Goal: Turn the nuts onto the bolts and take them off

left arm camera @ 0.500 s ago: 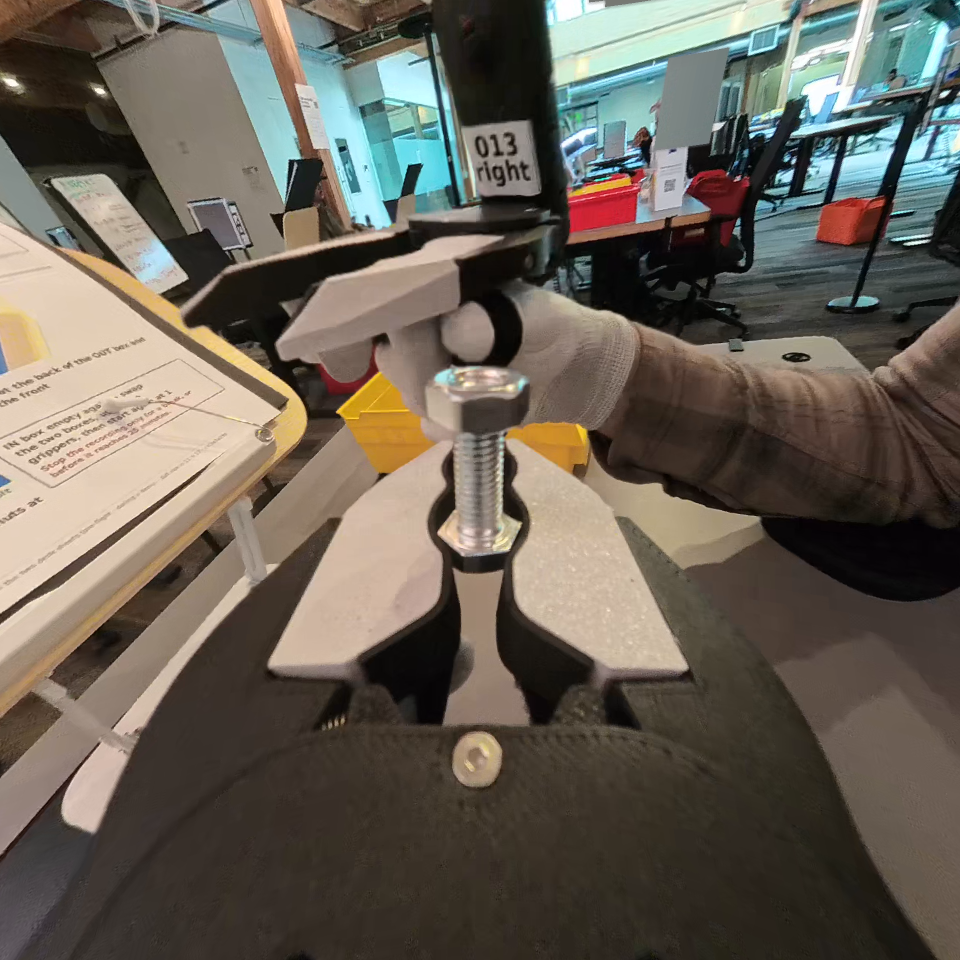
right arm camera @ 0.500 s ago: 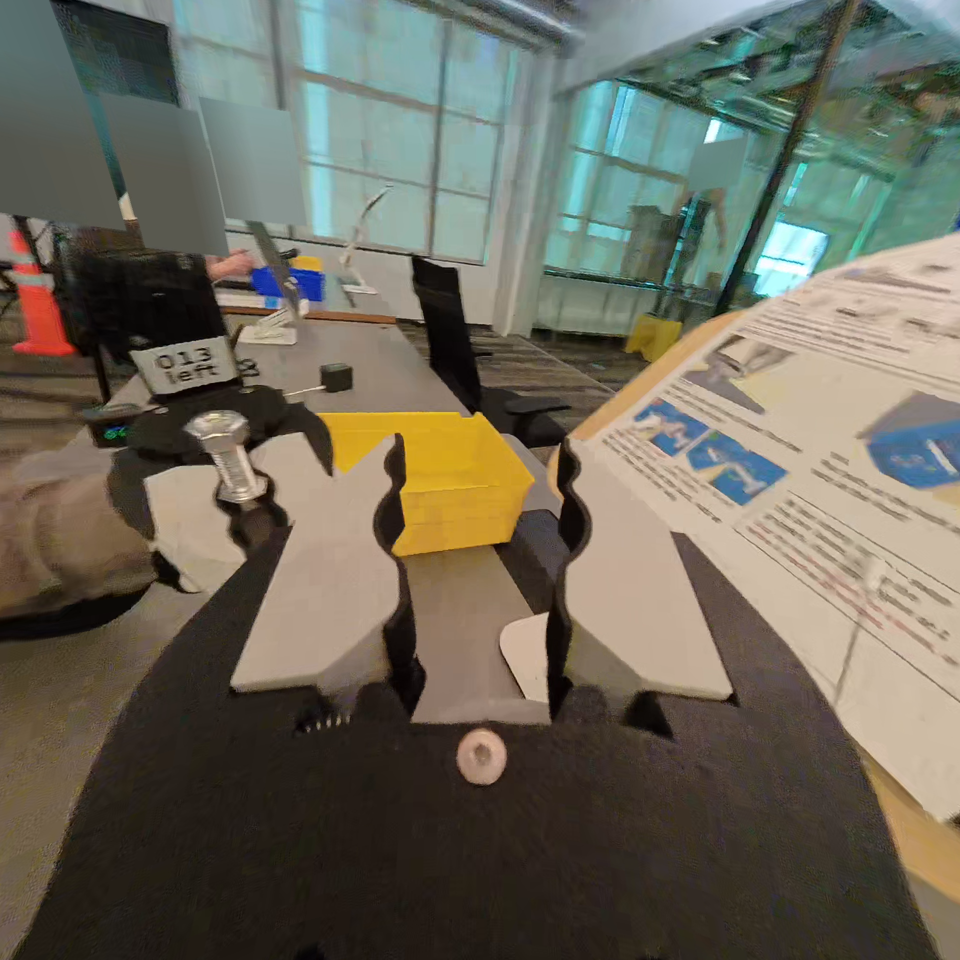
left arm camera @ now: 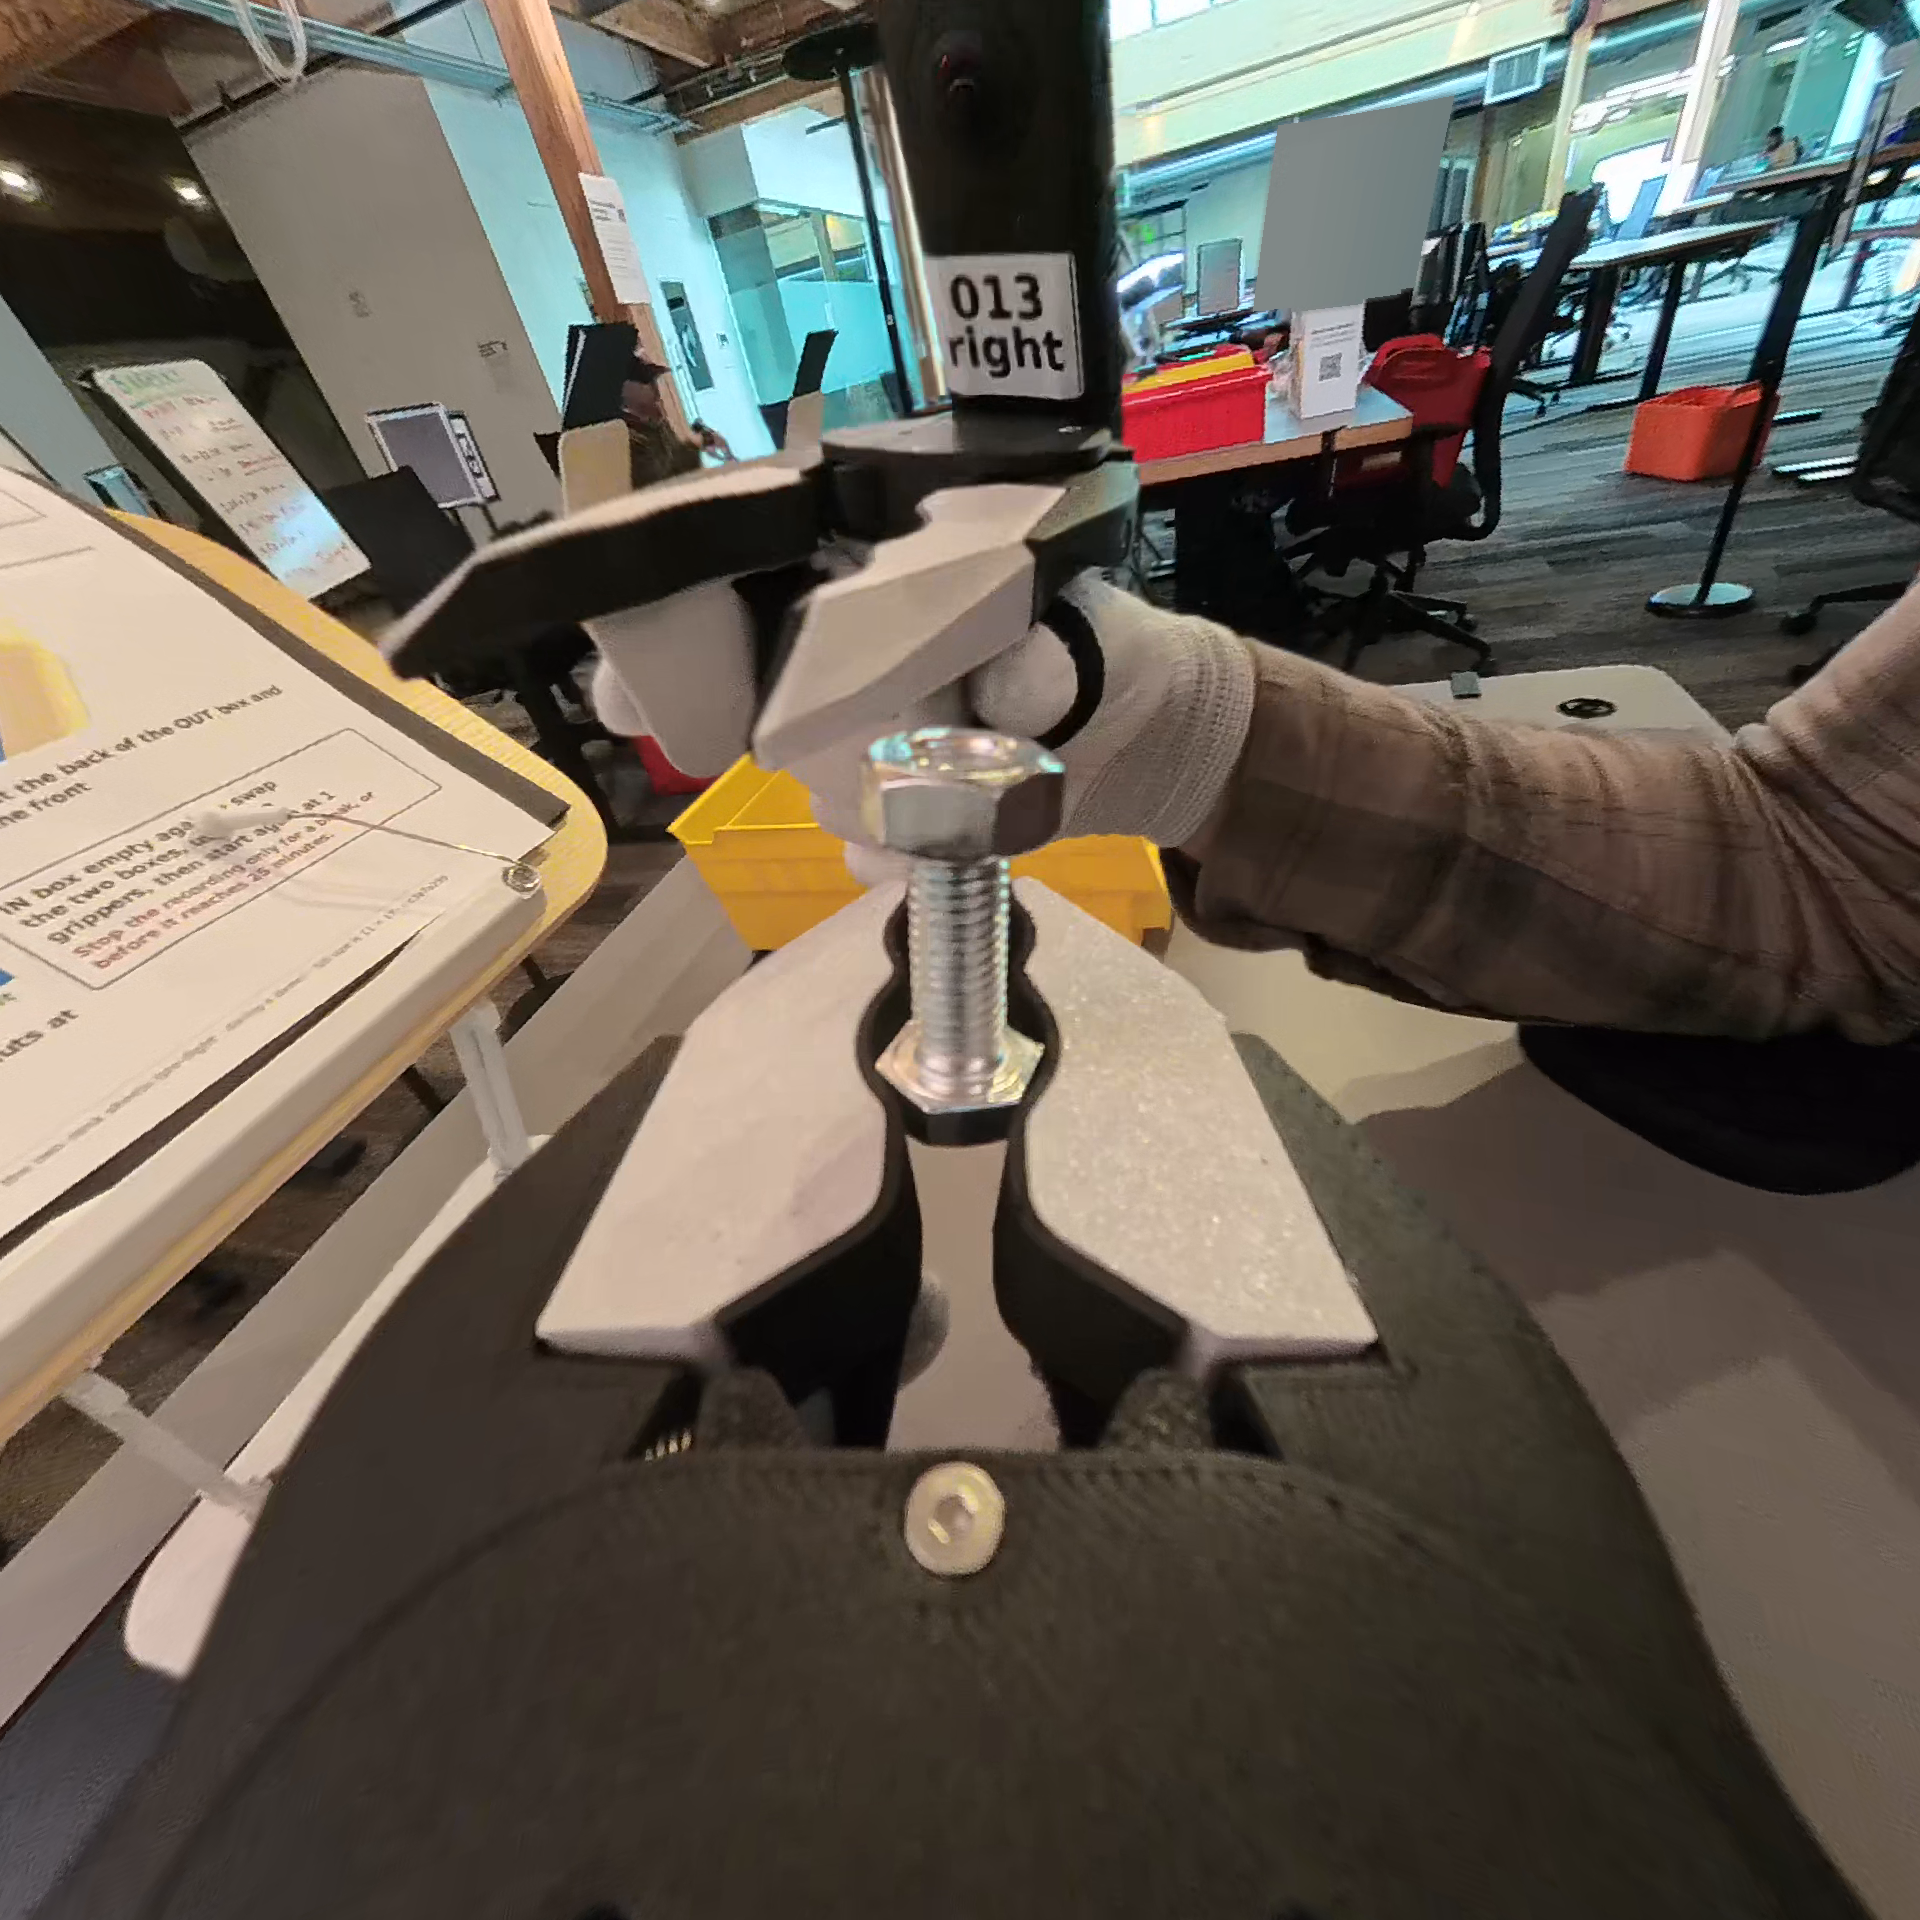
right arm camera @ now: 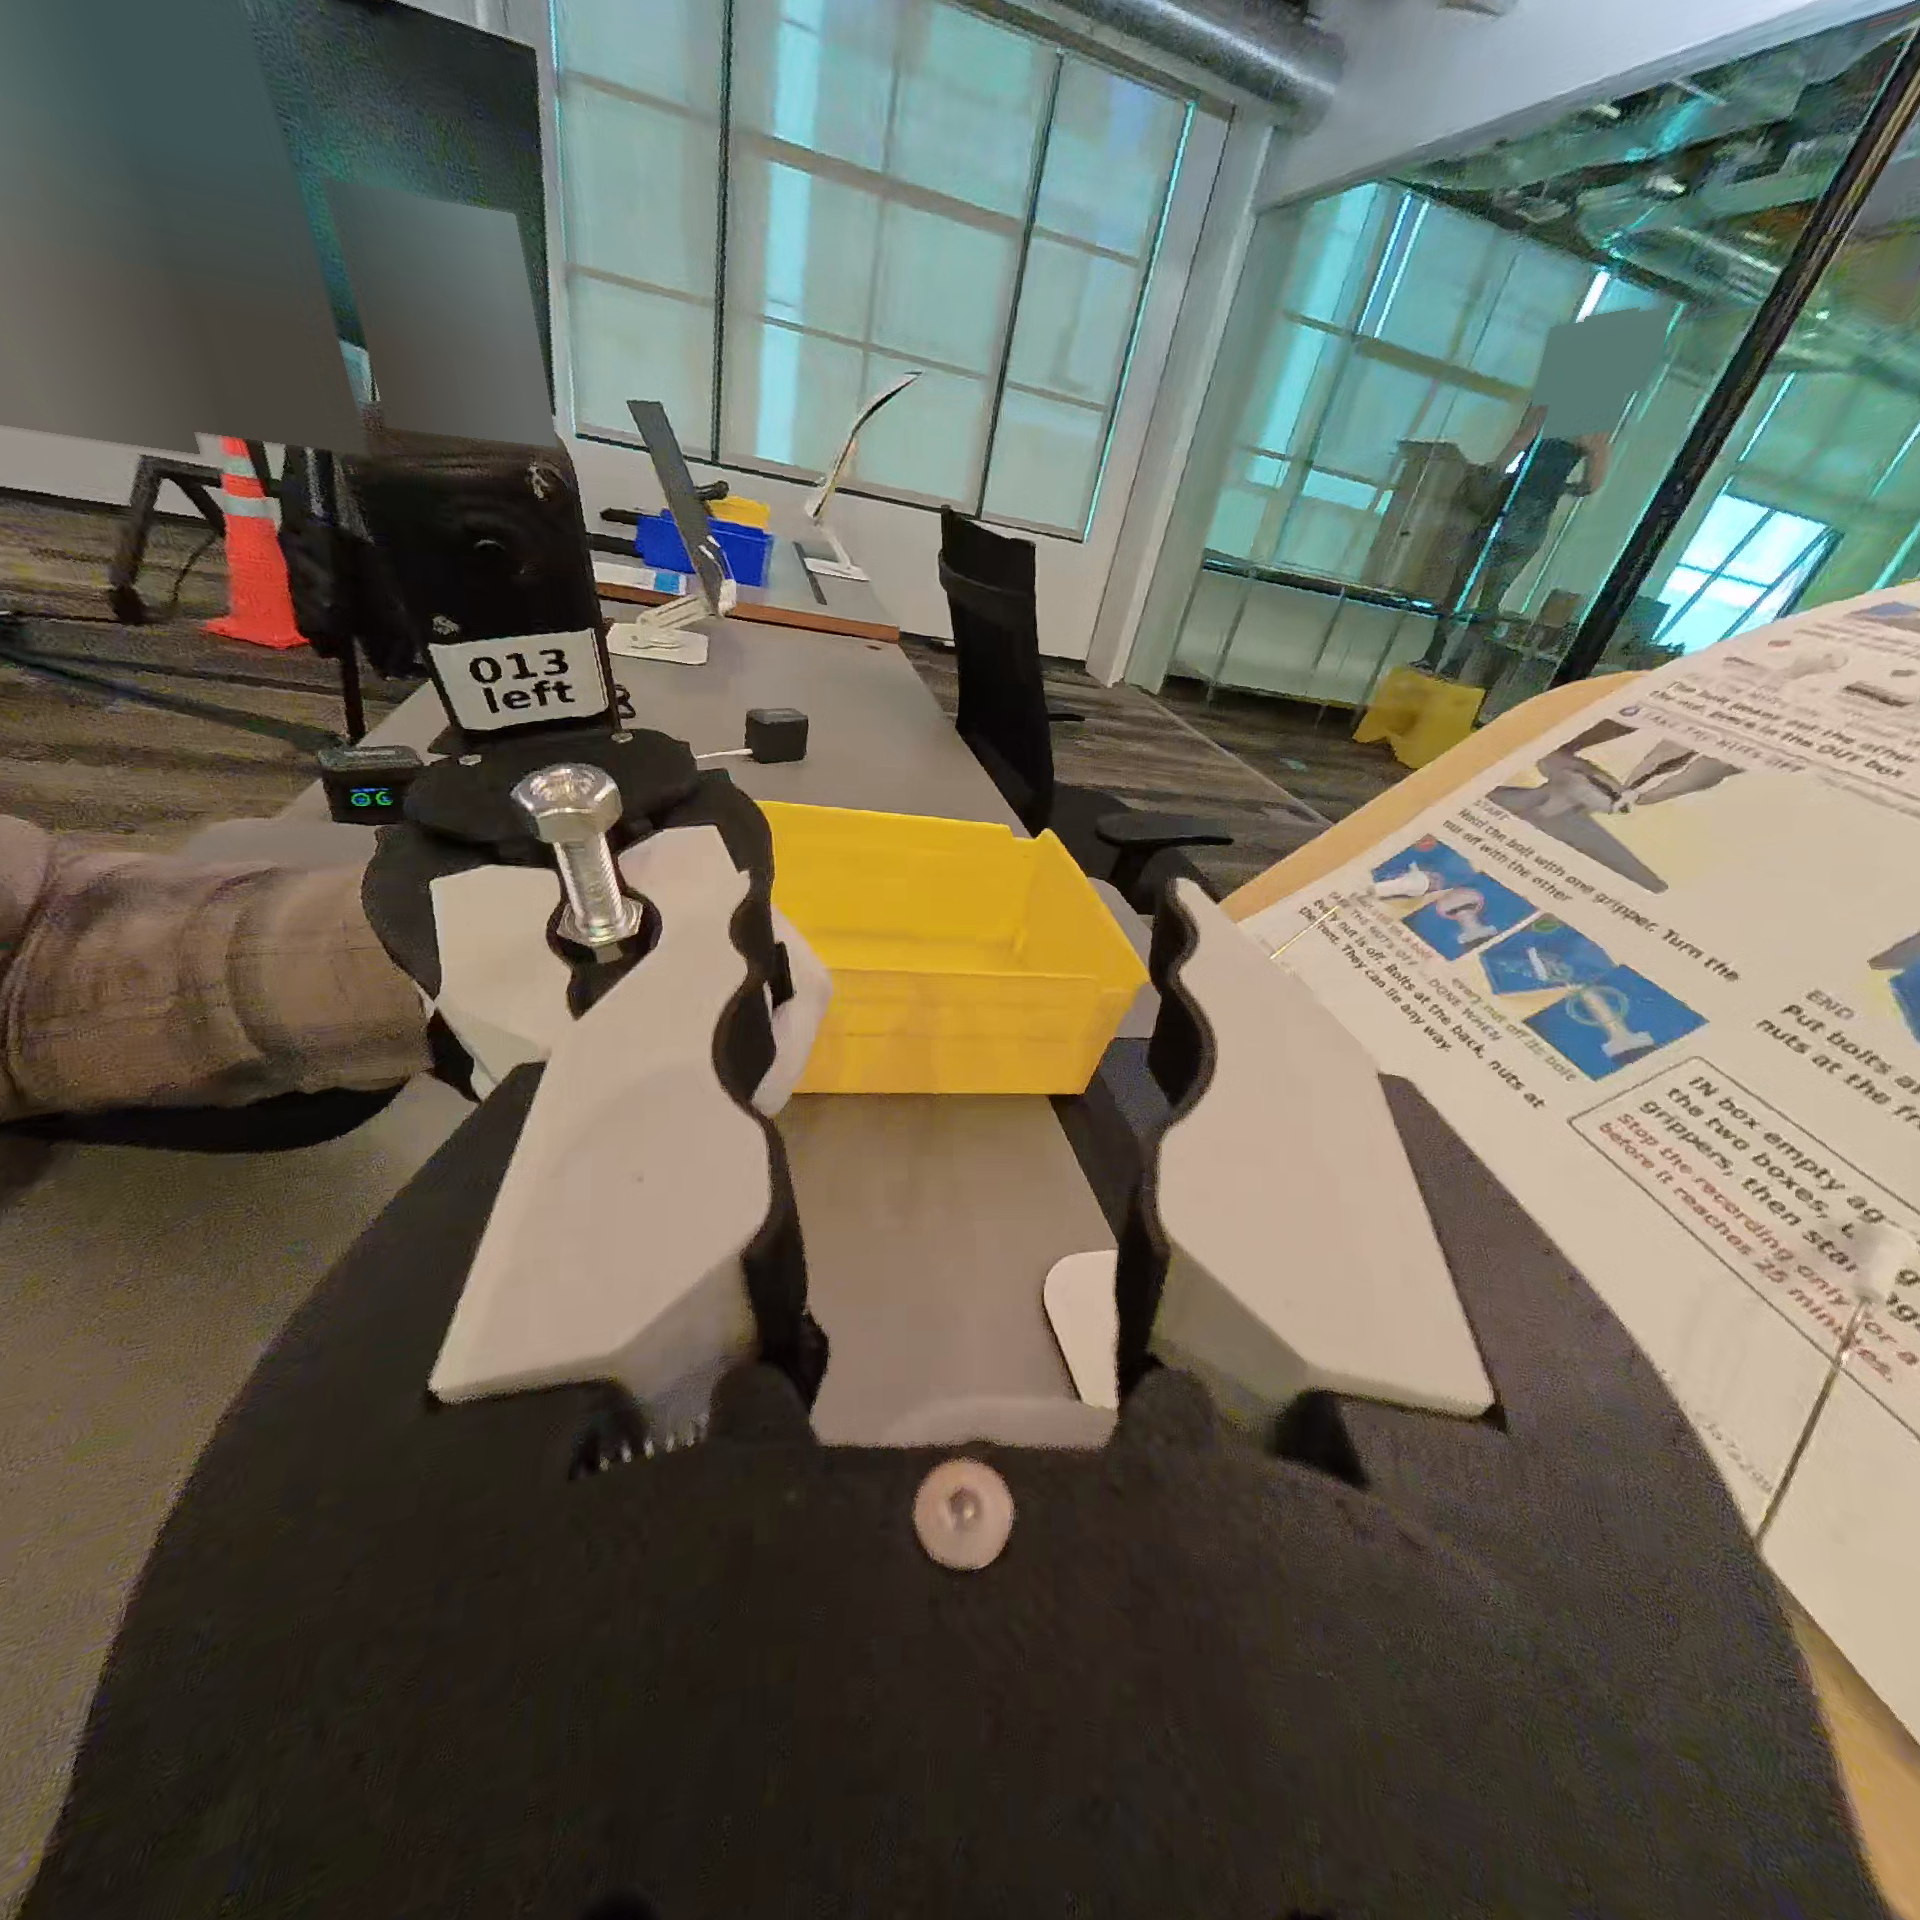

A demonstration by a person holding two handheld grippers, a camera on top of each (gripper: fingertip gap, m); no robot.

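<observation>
Left wrist view: left gripper [left arm camera: 956, 997] jaws clamped on upright bolt [left arm camera: 961, 914]; right gripper [right arm camera: 961, 1049] jaws wide apart, empty.

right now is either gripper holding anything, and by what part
Left gripper holds the bolt by its threaded shank, just above the nut. Right gripper holds nothing.

Tall grid windows [right arm camera: 862, 260] let in pale daylight; a black office chair [right arm camera: 997, 665] stands beside a long grey table [right arm camera: 831, 707]; an orange cone [right arm camera: 244, 551] stands on the dark floor [left arm camera: 1621, 540]; wooden posts [left arm camera: 561, 156] reach the ceiling.
</observation>
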